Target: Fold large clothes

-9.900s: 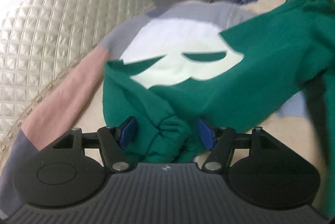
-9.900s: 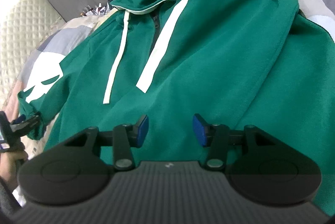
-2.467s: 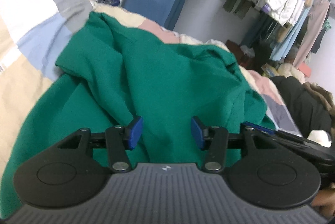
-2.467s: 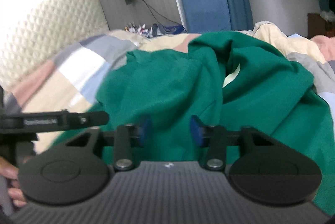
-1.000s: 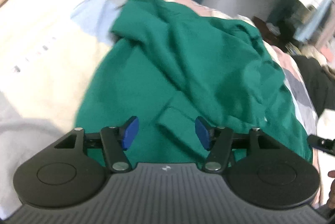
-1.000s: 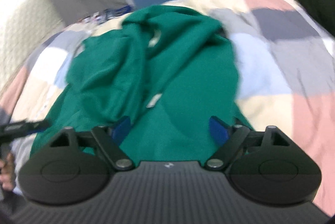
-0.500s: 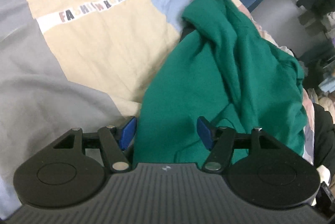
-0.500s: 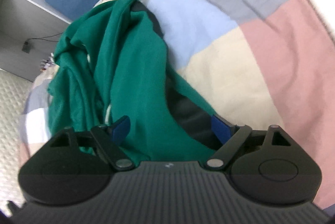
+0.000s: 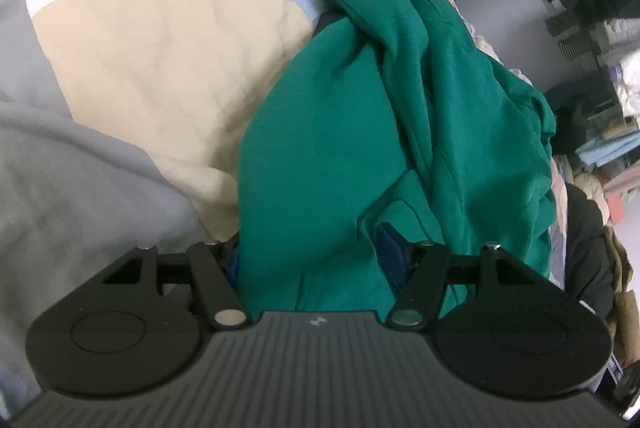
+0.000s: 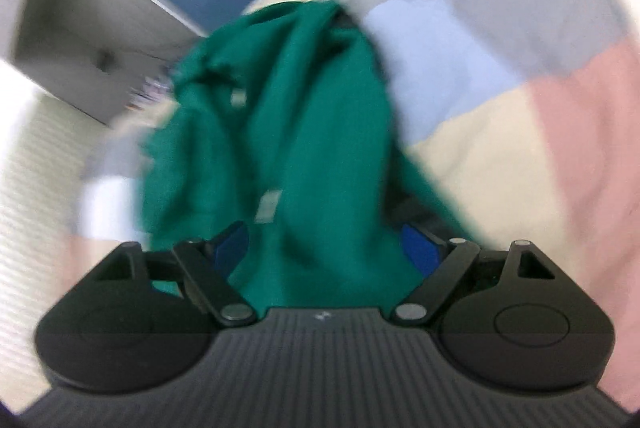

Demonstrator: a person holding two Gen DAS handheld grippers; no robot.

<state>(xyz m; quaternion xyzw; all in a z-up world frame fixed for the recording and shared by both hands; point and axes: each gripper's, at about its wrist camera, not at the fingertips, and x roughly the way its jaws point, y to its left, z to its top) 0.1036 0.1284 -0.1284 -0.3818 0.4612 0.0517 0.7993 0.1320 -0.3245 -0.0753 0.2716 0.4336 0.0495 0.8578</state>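
We have swung both claws down from mid-hoodie to its near hem: the hoodie (image 9: pixel 352 131) lies bunched on the bed (image 9: pixel 132 59) ahead, its edge between the parted jaws of the left claw (image 9: pixel 310 256) and right claw (image 10: pixel 324 248), ungripped, ready for the next fold.

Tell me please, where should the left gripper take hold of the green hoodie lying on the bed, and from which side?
Probably at the hem corner nearest the left gripper, coming from the quilt side. There the green hoodie ends in a clean edge lying flat, already between the open jaws, while farther up it is bunched in thick folds.
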